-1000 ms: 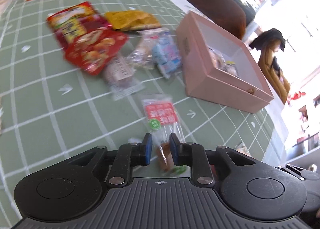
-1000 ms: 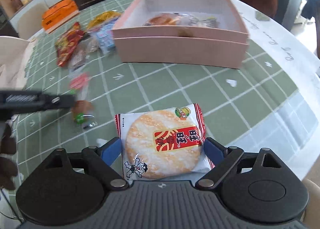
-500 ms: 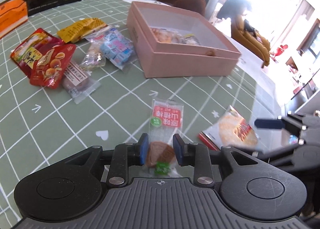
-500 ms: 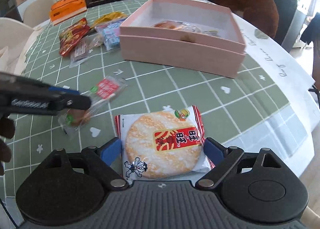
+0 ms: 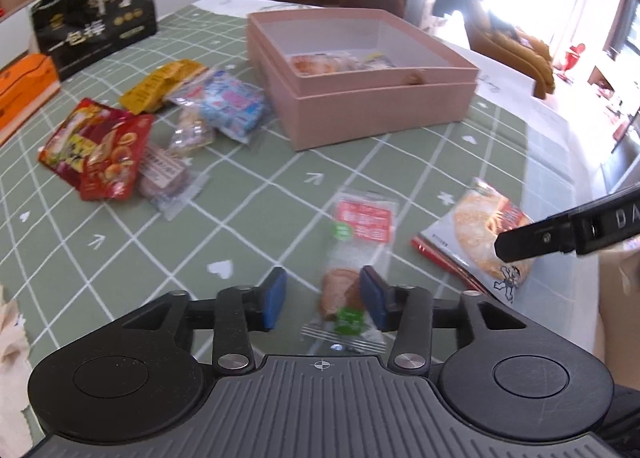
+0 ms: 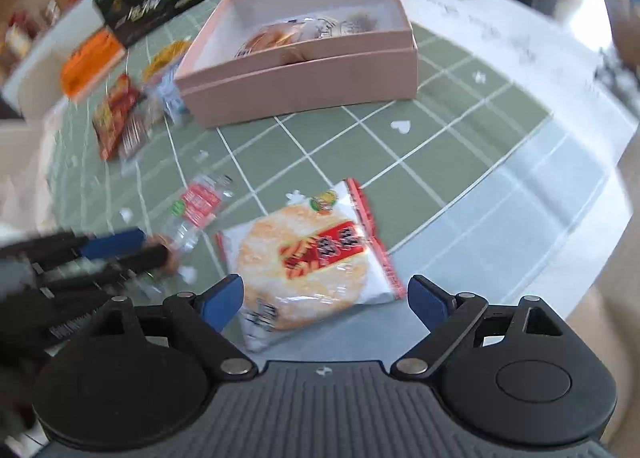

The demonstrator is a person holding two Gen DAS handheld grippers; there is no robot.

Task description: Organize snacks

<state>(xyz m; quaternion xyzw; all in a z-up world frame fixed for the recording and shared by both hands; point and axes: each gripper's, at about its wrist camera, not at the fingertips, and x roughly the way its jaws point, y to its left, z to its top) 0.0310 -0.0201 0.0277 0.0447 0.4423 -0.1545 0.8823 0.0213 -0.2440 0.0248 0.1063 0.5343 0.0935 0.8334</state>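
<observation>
My left gripper (image 5: pixel 323 298) is open; a clear sausage packet with a red label (image 5: pixel 356 254) lies on the table between its pads, nearer the right one. My right gripper (image 6: pixel 325 300) is open, its pads apart on either side of a round rice cracker packet (image 6: pixel 312 258) lying on the table. The cracker packet also shows in the left wrist view (image 5: pixel 480 234). The pink open box (image 5: pixel 360 70) stands further back, with a few wrapped snacks inside. The sausage packet shows in the right wrist view (image 6: pixel 196 210) beside the left gripper (image 6: pixel 120 246).
A pile of loose snacks (image 5: pixel 160 126) lies left of the box on the green checked tablecloth (image 5: pixel 260 186). A black bag (image 5: pixel 94 18) and an orange box (image 5: pixel 24 90) stand at the far left. The table's edge (image 6: pixel 592 194) curves round on the right.
Both grippers have opened: the left has let go of the sausage packet and the right has let go of the rice cracker packet. Both packets now lie on the table.
</observation>
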